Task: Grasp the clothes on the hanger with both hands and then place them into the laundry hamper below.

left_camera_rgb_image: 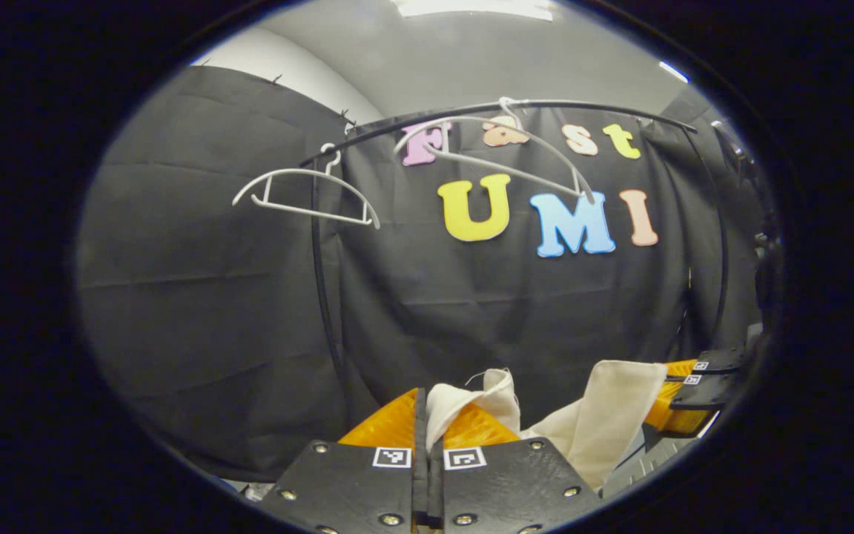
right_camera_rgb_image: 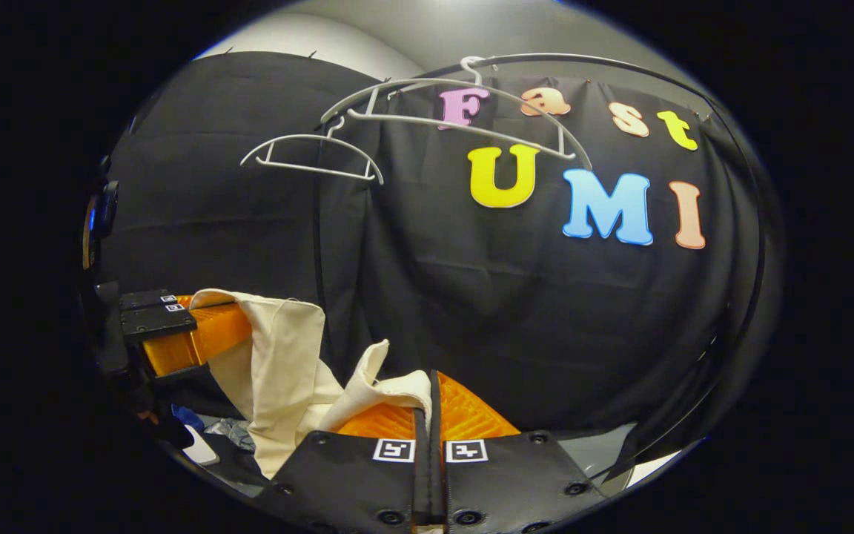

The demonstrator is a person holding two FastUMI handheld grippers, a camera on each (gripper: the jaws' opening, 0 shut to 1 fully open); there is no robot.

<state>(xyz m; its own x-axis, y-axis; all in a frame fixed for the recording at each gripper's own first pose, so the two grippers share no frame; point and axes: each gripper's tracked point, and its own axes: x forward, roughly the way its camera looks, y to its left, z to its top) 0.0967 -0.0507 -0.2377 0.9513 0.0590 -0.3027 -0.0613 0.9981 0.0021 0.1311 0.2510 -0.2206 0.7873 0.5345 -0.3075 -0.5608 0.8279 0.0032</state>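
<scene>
A cream garment (left_camera_rgb_image: pixel 605 415) hangs off the hangers, stretched low between both grippers. In the left gripper view my left gripper (left_camera_rgb_image: pixel 424 397) is shut on one bunched end of it, the cloth (left_camera_rgb_image: pixel 471 400) poking up between the orange fingers. The right gripper (left_camera_rgb_image: pixel 683 393) sits at the far right with cloth draped over it. In the right gripper view my right gripper (right_camera_rgb_image: pixel 433 382) is shut on the garment's other end (right_camera_rgb_image: pixel 390 389), and the left gripper (right_camera_rgb_image: pixel 197 330) holds the cream garment (right_camera_rgb_image: pixel 279 363) at the left. The hamper cannot be made out.
Two bare white hangers (left_camera_rgb_image: pixel 308 194) (left_camera_rgb_image: pixel 501 148) hang from a curved black rail (left_camera_rgb_image: pixel 583 107) above, also seen as hangers (right_camera_rgb_image: pixel 316 156) (right_camera_rgb_image: pixel 464 111). A black upright pole (left_camera_rgb_image: pixel 321 297) stands behind. Some blue and grey items (right_camera_rgb_image: pixel 208 430) lie low under the left gripper.
</scene>
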